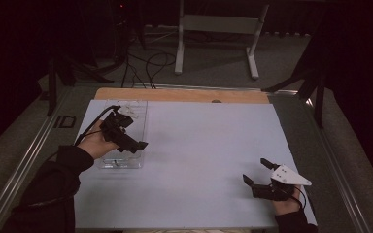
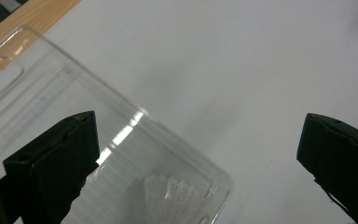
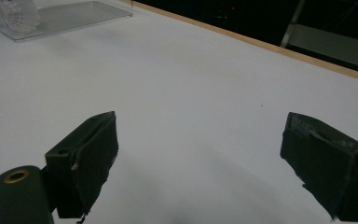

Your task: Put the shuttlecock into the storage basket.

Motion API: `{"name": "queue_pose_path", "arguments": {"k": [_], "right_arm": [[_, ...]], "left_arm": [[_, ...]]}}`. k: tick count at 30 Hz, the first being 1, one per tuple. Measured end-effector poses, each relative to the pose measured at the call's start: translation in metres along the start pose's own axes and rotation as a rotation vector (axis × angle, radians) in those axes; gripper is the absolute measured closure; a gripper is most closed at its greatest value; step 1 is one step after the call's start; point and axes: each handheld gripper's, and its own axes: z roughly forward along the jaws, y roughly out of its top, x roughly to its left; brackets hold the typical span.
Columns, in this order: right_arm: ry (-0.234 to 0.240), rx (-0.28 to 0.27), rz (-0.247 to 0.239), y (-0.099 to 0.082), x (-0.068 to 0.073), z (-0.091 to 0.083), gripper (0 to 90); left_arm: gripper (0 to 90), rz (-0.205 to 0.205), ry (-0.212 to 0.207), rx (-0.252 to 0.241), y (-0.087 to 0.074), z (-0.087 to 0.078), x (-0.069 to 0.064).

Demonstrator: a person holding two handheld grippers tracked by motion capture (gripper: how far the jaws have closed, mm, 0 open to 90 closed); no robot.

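Note:
A clear plastic case [image 1: 135,112] lies flat at the left of the white table top [image 1: 199,145]. My left gripper [image 1: 133,135] hovers over it, open, with nothing between its jaws. In the left gripper view my left gripper [image 2: 198,154] stands wide over the case's [image 2: 65,93] corner, and a white feathered thing like a shuttlecock [image 2: 175,196] lies inside it. My right gripper [image 1: 256,171] rests low near the front right, open and empty. In the right gripper view my right gripper [image 3: 200,163] faces bare table, with the case [image 3: 74,14] far off at the upper left.
A wooden strip [image 1: 184,94] runs along the table's far edge. Beyond it on the floor stand a white metal frame [image 1: 218,24] and loose cables [image 1: 145,63]. Metal rails [image 1: 24,160] flank the table on both sides.

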Motion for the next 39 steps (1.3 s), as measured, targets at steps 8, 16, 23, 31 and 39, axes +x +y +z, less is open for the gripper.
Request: {"name": "queue_pose_path", "arguments": {"k": [8, 16, 23, 31, 39], "right_arm": [[0.001, 0.001, 0.000, 0.000, 0.000, 0.000, 11.4], [0.007, 0.002, 0.000, 0.000, 0.000, 0.000, 11.4], [0.008, 0.002, 0.000, 0.000, 0.000, 0.000, 11.4], [0.008, 0.001, -0.001, 0.000, 0.000, 0.000, 11.4], [0.010, 0.003, 0.002, 0.000, 0.000, 0.000, 11.4]], "left_arm": [[0.0, 0.049, -0.046, -0.005, 0.017, 0.012, -0.016], [0.0, 0.110, -0.096, -0.025, 0.031, 0.021, -0.034], [0.0, 0.158, -0.136, -0.024, 0.037, 0.032, -0.049], [0.0, 0.185, -0.186, -0.018, 0.040, 0.052, -0.066], [0.0, 0.213, -0.236, -0.015, 0.036, 0.067, -0.079]]}}
